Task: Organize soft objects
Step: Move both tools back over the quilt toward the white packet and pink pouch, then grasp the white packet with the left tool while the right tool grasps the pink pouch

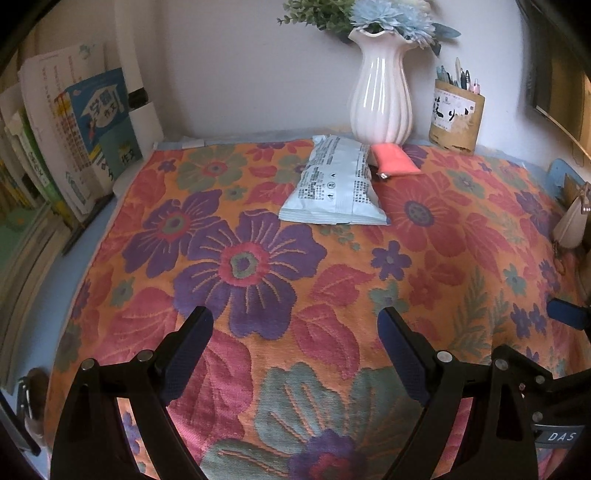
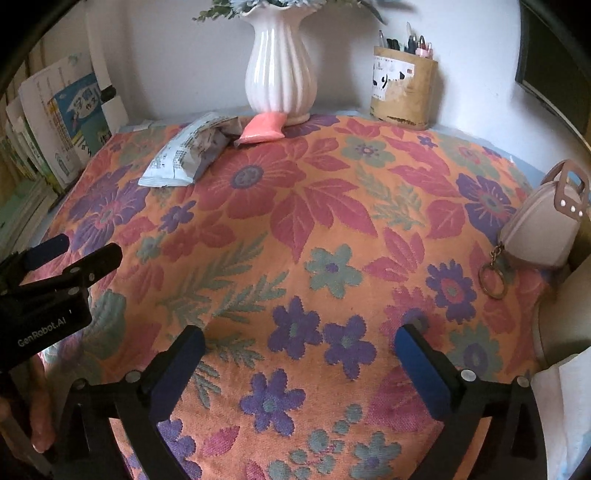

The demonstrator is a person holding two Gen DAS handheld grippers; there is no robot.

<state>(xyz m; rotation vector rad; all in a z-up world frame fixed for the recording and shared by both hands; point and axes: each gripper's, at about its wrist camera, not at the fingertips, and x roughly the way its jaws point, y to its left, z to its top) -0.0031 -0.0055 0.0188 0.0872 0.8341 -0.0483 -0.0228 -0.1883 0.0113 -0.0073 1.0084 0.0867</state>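
- Biggest thing here is the floral cloth (image 1: 258,258), orange with purple and red flowers, covering pretty much the whole tabletop.
- I'll use the white ribbed vase (image 1: 380,96) as the landmark. It stands at the back edge of the cloth against the wall, with blue flowers (image 1: 384,14) sticking out the top.
- Way off to the left of the vase there's a row of books (image 1: 74,140) leaning along the side of the table.
- The pale blue snack packet (image 1: 332,184) lies flat on the cloth just in front-left of the vase, its far end close to the vase's base.
- Right of the vase, near it, sits a tan pen holder (image 1: 456,118) full of pens.
- Far right of the vase, at the cloth's edge, is a small beige pouch (image 2: 543,229) with a key ring (image 2: 493,275) hanging off it.
- The pink soft pouch (image 1: 395,160) lies right at the foot of the vase, on the packet's right. It looks like it's touching the vase base, but I can't be sure from these angles.
- The left gripper (image 1: 295,332) is well in front of the vase, low over the cloth, jaws spread wide with nothing between them.
- The right gripper (image 2: 299,347) is also well in front of the vase, jaws gaping with only cloth showing between them, gripping nothing.
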